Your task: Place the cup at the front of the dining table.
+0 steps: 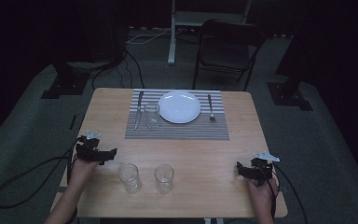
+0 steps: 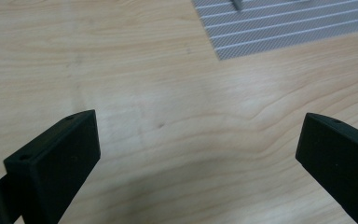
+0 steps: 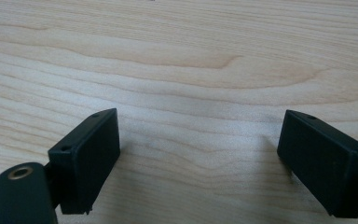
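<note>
1. Left gripper rests on the desk at the near left, jaws wide apart, nothing held. Right gripper at the near right, also wide open and empty.
2. Two empty glasses stand near the front edge between the grippers: left glass near the left gripper, right glass just beside it, the two apart.
3. Risk: clear glass in dim light; jaw tips could misjudge the wall and knock it over.
4. Risk: the glasses stand close together; a wide-open jaw reaching for one may bump the other.
5. Risk: they stand close to the front edge, so a nudge toward the person could send one off.
6. Risk: a third glass already stands on the placemat beside the knife and plate; tight spot for setting another down.
</note>
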Demonstrator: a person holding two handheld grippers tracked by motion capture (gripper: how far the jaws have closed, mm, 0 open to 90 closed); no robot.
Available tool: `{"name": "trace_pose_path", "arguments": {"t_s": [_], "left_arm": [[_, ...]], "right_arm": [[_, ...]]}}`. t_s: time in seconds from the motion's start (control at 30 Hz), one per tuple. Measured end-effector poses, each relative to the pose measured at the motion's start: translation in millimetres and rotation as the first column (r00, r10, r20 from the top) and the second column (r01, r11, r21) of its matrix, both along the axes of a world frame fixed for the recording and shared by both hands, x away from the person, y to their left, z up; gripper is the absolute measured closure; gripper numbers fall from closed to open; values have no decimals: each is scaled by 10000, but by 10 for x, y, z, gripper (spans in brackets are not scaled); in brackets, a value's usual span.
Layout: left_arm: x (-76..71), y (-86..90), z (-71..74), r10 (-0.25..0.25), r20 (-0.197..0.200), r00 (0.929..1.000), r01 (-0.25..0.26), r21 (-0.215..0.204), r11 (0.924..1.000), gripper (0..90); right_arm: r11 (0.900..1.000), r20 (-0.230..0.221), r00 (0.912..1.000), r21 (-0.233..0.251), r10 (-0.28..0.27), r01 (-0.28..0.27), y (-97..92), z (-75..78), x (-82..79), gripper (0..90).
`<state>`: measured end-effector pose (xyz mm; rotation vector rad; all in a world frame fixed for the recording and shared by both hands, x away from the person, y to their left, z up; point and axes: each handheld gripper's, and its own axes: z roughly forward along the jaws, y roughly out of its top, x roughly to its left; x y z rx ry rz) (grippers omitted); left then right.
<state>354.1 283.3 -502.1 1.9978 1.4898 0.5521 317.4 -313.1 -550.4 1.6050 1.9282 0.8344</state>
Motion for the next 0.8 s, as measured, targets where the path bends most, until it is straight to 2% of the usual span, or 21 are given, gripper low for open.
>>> {"name": "trace_pose_path", "arguments": {"t_s": [0.13,0.2,0.33,0.53,0.57,0.63,0.7,0.73,0.77,0.8], "left_arm": [[-106,36,-43,19,-2,10000,-19,103,9999,2],[-159,57,-64,36,-18,10000,-36,-10,10000,2],[-239,80,-99,154,-15,9999,-154,37,9999,2],[-408,89,-150,353,284,9990,-356,105,9993,2],[-463,97,-170,430,363,9984,-425,-122,9990,2],[-518,100,-194,471,442,9979,-462,-211,9987,2],[-544,94,-211,494,478,9976,-487,-165,9987,2],[-600,71,-246,542,617,9966,-550,119,9984,2],[-600,71,-246,542,617,9966,-550,119,9984,2],[-645,57,-282,464,626,9970,-486,341,9982,2]], "right_arm": [[10000,6,10000,-6,7,-7,-1,0,1,126],[10000,7,10000,-8,6,-6,-1,0,1,126],[10000,9,10000,-7,7,-7,-1,0,1,126],[10000,-3,10000,9,-8,8,1,1,0,126],[10000,-2,10000,8,-9,9,1,1,0,126],[10000,-1,10000,8,-8,8,1,1,0,126],[10000,-2,10000,8,-6,6,1,1,0,126],[10000,-1,10000,6,-6,6,1,1,0,126],[10000,-3,10000,8,-9,9,1,1,0,126],[10000,-1,10000,8,-8,8,1,1,0,126]]}}
